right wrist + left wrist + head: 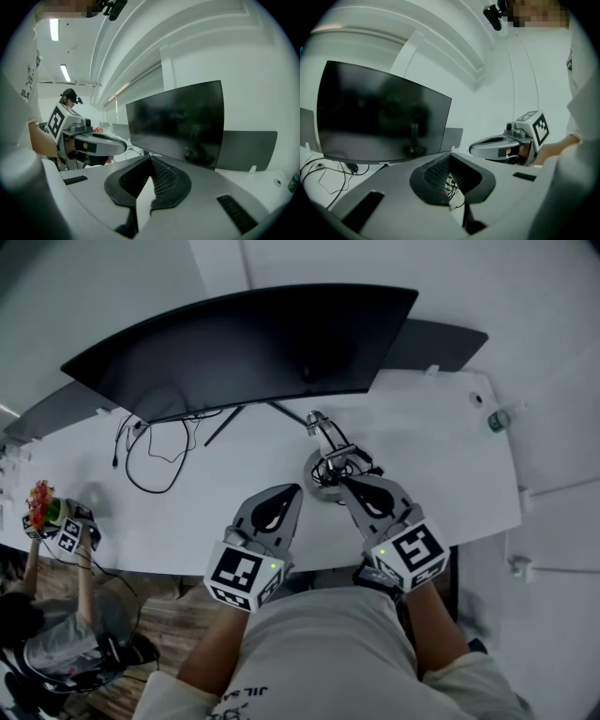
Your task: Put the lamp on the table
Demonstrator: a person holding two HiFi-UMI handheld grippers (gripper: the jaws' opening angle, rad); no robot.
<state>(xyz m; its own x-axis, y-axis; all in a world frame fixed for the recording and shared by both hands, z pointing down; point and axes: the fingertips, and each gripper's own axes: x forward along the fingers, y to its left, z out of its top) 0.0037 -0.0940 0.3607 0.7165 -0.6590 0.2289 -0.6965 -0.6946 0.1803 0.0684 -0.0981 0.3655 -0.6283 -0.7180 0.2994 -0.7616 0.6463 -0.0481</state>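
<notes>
Head view: a white table (441, 456) is seen against a pale wall, carrying a curved dark monitor (253, 343) with loose black cables (155, 460) below its left half. The lamp (323, 451) is stood on the tabletop just in front of the monitor's stand, its round base down. The tip of the right gripper (345, 482) is held just beside that base; contact cannot be judged. The left gripper (295, 491) is held near the lamp's left. A small green bottle (498, 419) is set near the far right corner.

Left gripper view: jaws are clenched tip to tip, nothing gripped. White wall and ceiling mouldings are seen behind the monitor.

Right gripper view: jaws are pressed together, nothing gripped. Ceiling strip lights (54, 29) and a second dark panel (246, 150) behind the monitor are noted.
</notes>
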